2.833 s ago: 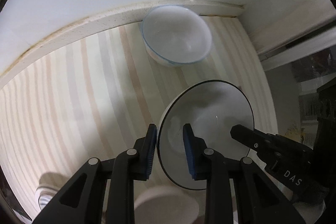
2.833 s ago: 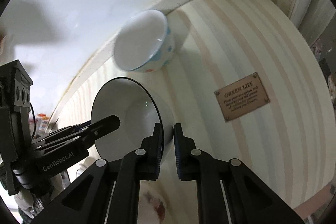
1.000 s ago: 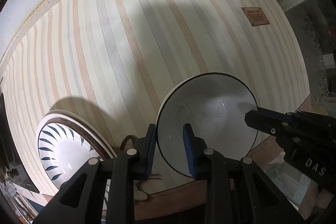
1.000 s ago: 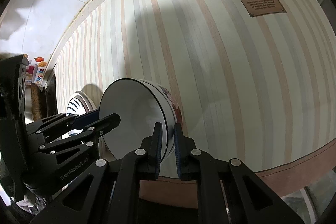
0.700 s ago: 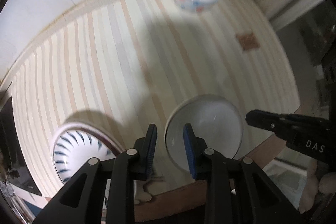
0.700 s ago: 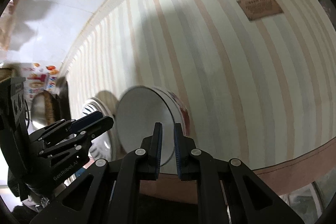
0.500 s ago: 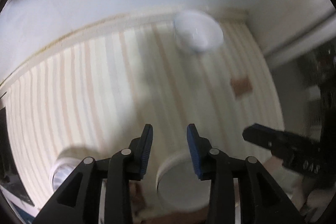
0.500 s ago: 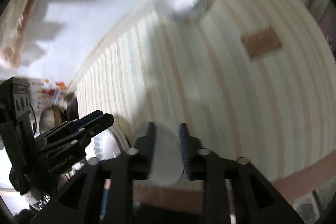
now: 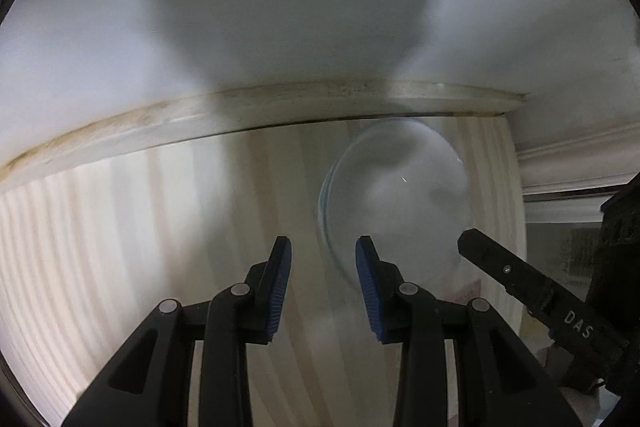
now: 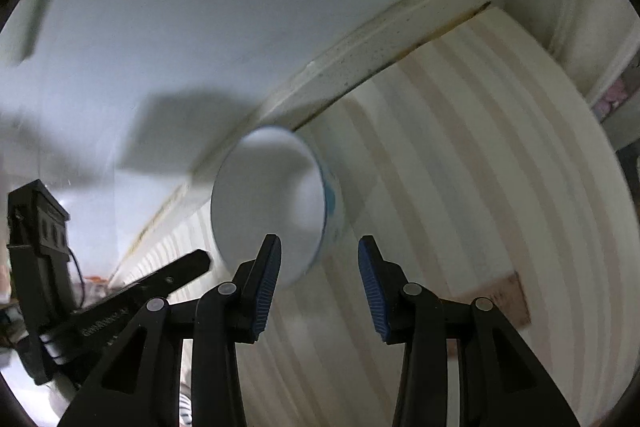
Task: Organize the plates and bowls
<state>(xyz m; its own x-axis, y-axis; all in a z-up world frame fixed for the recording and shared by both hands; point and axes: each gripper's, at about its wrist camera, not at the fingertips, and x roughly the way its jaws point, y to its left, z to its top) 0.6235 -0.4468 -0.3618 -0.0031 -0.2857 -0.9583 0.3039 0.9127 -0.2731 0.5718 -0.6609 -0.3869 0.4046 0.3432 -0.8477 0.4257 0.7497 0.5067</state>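
A white bowl with blue marks (image 9: pixel 396 199) stands on the striped cloth by the back wall, blurred by motion. It also shows in the right wrist view (image 10: pixel 276 203). My left gripper (image 9: pixel 323 287) is open and empty, just in front of the bowl's left rim. My right gripper (image 10: pixel 318 281) is open and empty, in front of the bowl's right side. The other gripper shows at the edge of each view: the right one (image 9: pixel 520 283) and the left one (image 10: pixel 160 279).
The white wall (image 9: pixel 280 7) and a beige ledge (image 9: pixel 200 115) run behind the bowl. A side wall with moulding (image 9: pixel 576 155) closes the right corner. A small brown label (image 10: pixel 504 295) lies on the striped cloth (image 10: pixel 460 167).
Both grippers let go of the black-rimmed bowl near the table's front edge, opened, and swung forward toward the bowl at the back wall. The black-rimmed bowl and the plates have left view.
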